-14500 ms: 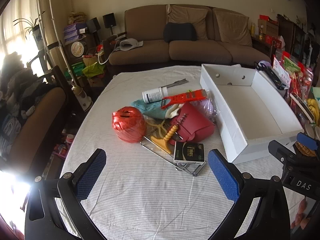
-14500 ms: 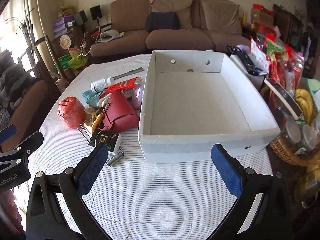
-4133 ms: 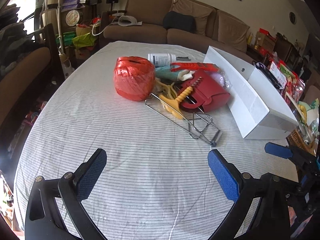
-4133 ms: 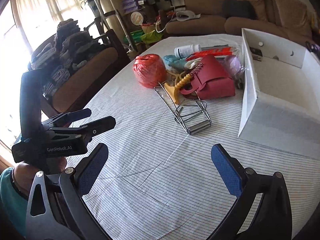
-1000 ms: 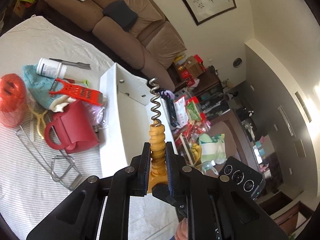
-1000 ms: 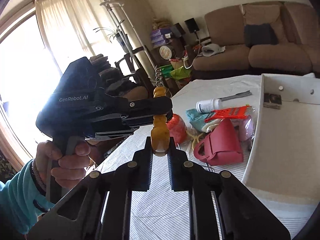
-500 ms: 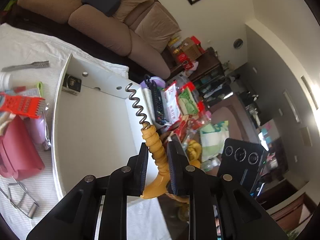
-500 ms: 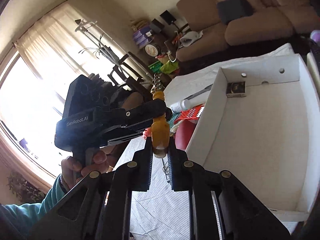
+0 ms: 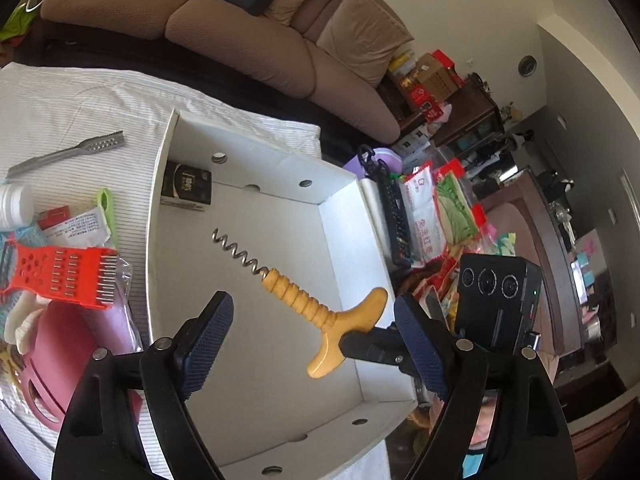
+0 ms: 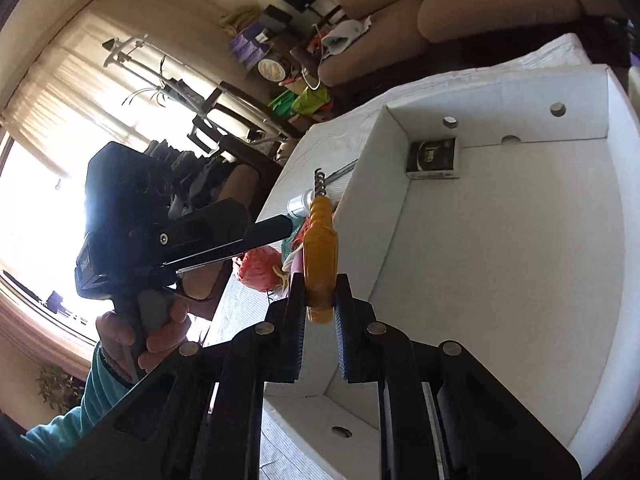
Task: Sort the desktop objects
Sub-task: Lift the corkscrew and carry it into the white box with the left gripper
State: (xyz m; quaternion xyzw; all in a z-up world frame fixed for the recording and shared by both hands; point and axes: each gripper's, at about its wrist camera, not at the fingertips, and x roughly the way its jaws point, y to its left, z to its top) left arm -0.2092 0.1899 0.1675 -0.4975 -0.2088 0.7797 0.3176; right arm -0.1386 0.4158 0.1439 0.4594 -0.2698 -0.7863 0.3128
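Observation:
A corkscrew (image 9: 298, 304) with a yellow ribbed handle hangs tilted over the open white cardboard box (image 9: 260, 156). My right gripper (image 10: 320, 314) is shut on the T end of the corkscrew's handle (image 10: 320, 252). In the left wrist view the right gripper (image 9: 352, 346) reaches in from the right. My left gripper (image 9: 312, 340) is opening. Its blue pads (image 9: 206, 338) stand wide on either side of the corkscrew without touching it. A small black carton (image 9: 186, 188) lies in the box's far corner.
On the striped tablecloth left of the box lie a red grater (image 9: 60, 276), a red purse (image 9: 56, 344), a white bottle (image 9: 14, 208), a metal file (image 9: 68, 150) and a red twine ball (image 10: 258, 266). Snack bags (image 9: 440, 208) crowd the box's right side. A hand (image 10: 152, 336) holds the left gripper (image 10: 276, 230).
The left jaws, shut on the corkscrew's ribbed handle a second ago, have spread wide and let it go. The right gripper keeps its hold. Both grippers have moved over the box.

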